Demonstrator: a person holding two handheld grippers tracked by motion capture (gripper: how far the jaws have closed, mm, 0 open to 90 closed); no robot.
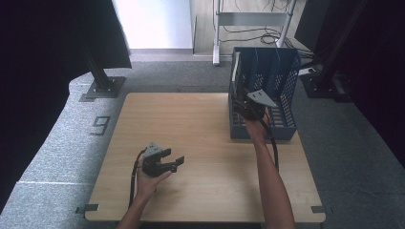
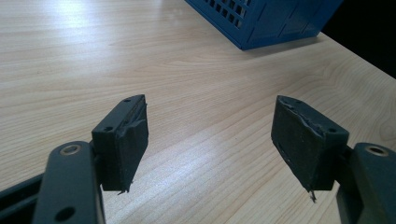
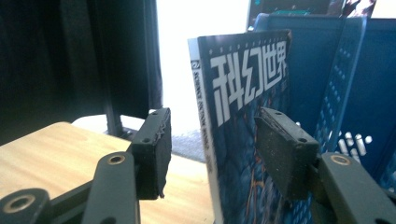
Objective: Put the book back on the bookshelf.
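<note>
A blue slotted file rack (image 1: 282, 81) stands at the far right of the wooden table (image 1: 191, 124). A magazine (image 3: 243, 93) with a dark blue cover and white characters stands upright in its left slot (image 1: 235, 71). My right gripper (image 1: 241, 101) is at that slot, its jaws on either side of the magazine's near edge (image 3: 212, 140). The left pad is clearly apart from the spine, and the right pad lies close along the cover, so the gripper is open. My left gripper (image 1: 173, 156) rests low over the table's near left, open with nothing between its jaws (image 2: 210, 135).
The rack's corner (image 2: 261, 18) lies ahead of the left gripper across bare wood. Black curtains hang at the left and right, with stand bases (image 1: 102, 88) on the grey carpet. A metal frame (image 1: 217, 33) and cables sit behind the table.
</note>
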